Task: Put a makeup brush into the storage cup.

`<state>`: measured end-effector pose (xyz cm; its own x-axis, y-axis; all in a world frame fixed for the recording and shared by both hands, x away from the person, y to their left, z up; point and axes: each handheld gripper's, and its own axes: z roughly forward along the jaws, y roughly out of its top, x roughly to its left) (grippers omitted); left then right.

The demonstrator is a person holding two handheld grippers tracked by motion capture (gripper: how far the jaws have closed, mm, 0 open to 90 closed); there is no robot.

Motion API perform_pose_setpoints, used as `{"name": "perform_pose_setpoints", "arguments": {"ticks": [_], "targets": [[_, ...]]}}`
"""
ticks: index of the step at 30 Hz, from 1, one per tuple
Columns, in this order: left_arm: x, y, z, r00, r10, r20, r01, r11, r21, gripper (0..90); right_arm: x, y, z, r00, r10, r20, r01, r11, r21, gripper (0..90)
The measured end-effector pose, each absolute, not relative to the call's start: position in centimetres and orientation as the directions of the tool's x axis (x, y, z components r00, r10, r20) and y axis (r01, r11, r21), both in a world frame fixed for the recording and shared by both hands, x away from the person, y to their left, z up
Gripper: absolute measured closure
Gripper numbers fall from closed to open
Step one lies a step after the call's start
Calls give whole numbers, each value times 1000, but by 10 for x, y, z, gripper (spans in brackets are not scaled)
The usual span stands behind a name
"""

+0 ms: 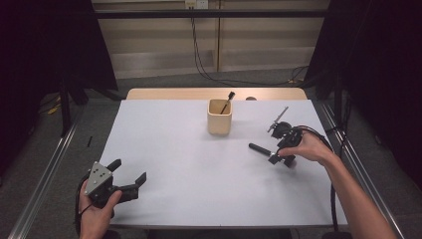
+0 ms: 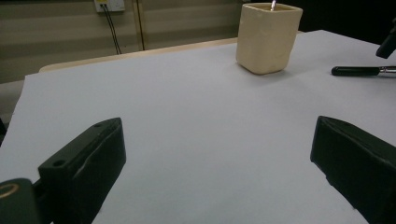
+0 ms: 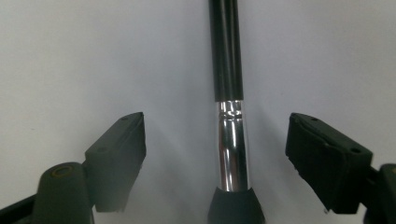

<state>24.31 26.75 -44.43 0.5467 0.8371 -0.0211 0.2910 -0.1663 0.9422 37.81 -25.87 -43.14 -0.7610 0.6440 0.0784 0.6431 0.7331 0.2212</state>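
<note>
Honestly, risks first:
slip risk: we've got the right gripper (image 3: pixel 215 140) straddling the makeup brush (image 3: pixel 229 140) at its shiny ferrule; smooth and round, so it could roll or squirt out.
right claw: partly spread, pads not touching it.
brush spot: flat on the white table (image 1: pixel 174 164), right of the beige cup (image 1: pixel 219 117).
right hand (image 1: pixel 308 147): angled down over it.
left gripper (image 1: pixel 122 179): spread wide, empty, near corner.

Beige cup (image 1: pixel 219 119) w/ brush inside (image 1: pixel 228 101), white table (image 1: pixel 174 164).
</note>
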Motion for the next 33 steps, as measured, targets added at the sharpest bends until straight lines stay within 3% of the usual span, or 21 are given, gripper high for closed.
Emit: {"name": "perform_pose_setpoints", "arguments": {"ticks": [7,24,33], "targets": [[243,268,-444,550,835,-23,288,-164,943,34,380,-261,-439,-766,640,64,639,747,185,298],[243,267,-445,555,832,-27,290,-163,943,34,385,-260,-449,-771,636,32,636,766,95,659],[243,266,-445,562,827,-17,286,-174,942,34,383,-254,-449,-786,618,8,617,783,74,714]]}}
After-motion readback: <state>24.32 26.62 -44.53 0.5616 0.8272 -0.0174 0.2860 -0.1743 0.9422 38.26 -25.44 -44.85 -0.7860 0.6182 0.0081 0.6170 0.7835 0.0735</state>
